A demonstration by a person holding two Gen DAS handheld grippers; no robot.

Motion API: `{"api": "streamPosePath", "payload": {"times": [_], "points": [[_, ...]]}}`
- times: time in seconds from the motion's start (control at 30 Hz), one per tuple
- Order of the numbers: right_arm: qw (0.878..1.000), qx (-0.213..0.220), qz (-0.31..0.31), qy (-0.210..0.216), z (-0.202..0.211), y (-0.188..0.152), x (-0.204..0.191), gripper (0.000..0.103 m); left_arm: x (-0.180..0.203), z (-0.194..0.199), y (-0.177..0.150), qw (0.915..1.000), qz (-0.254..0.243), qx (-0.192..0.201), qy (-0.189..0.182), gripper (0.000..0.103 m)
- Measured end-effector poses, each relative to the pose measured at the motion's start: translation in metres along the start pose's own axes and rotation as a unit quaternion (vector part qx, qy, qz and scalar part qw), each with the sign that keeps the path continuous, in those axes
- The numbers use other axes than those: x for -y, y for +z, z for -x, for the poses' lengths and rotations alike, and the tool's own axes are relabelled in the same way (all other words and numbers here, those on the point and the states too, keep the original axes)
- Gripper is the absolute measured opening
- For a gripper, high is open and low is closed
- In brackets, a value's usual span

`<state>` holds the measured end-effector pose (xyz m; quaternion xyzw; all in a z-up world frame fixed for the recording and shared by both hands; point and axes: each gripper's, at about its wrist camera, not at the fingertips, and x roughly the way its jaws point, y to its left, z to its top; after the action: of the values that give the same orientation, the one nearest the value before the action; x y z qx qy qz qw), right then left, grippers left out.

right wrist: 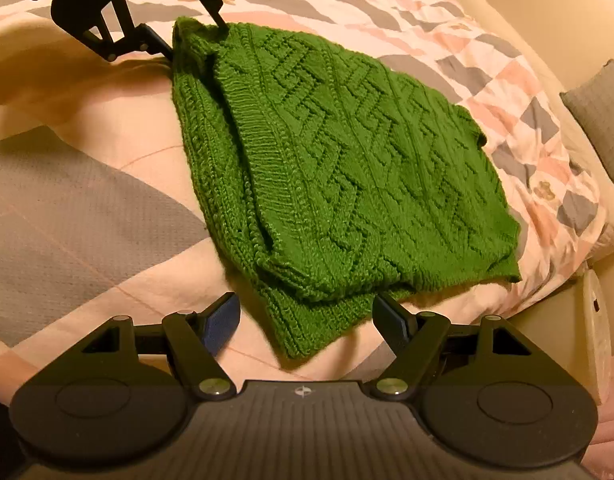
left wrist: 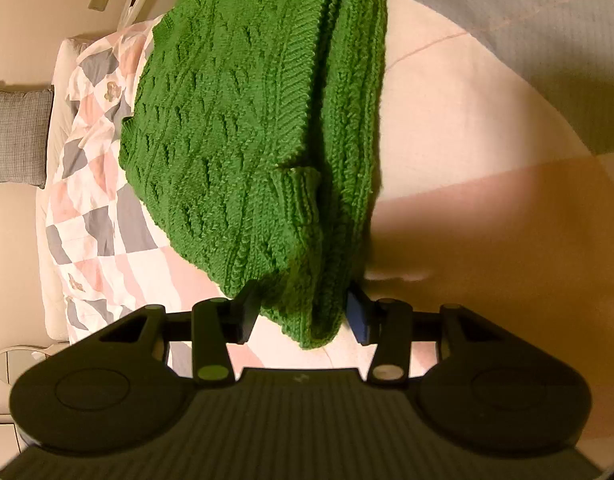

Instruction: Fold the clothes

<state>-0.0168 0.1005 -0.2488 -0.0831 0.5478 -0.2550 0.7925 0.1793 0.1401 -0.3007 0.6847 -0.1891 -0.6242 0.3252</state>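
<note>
**A:** Where does the green knitted sweater (right wrist: 339, 160) lie?

**B:** Folded on the patchwork quilt (right wrist: 387, 4) of a bed, its cabled face up. A ribbed cuff (left wrist: 297, 194) rests on top, seen from the left wrist.

**A:** And the left gripper (left wrist: 303, 312)?

**B:** Its two fingers sit on either side of one corner of the sweater, with the thick knit bunched between them. In the right wrist view the same gripper (right wrist: 195, 40) appears at the far corner, one finger (right wrist: 215, 8) touching the fabric's top and the other at its side. The jaws look closed onto that corner.

**A:** The right gripper (right wrist: 307, 320)?

**B:** Spread wide. A corner of the sweater hangs down into the gap between its fingers, but it touches neither one clearly; the right-hand finger (right wrist: 391, 316) is just beside the hem, the blue-padded left-hand finger (right wrist: 223, 320) stands apart.

**A:** Anything else around?

**B:** A grey cushion (left wrist: 17, 136) beyond the bed's edge.
</note>
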Motion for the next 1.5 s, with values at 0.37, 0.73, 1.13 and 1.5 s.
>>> {"api": "streamPosePath", "payload": {"times": [0.37,0.73,1.13,1.5], "points": [[0.999,-0.007,-0.043,0.030,0.002,0.002,0.009,0.075,-0.009,0.001,0.000,0.9999,0.014,-0.001,-0.004,0.043],[0.992,-0.020,-0.108,0.061,-0.003,0.002,0.027,0.075,-0.014,-0.003,0.002,0.9998,0.016,0.002,-0.011,0.043],[1.000,0.010,-0.009,0.013,-0.003,0.003,0.005,0.075,-0.002,-0.006,0.002,0.9999,0.002,0.007,0.010,0.043],[0.986,0.059,0.153,-0.016,-0.014,0.000,-0.024,0.036,0.001,-0.008,0.001,0.9999,-0.010,0.013,0.003,0.027]]}}
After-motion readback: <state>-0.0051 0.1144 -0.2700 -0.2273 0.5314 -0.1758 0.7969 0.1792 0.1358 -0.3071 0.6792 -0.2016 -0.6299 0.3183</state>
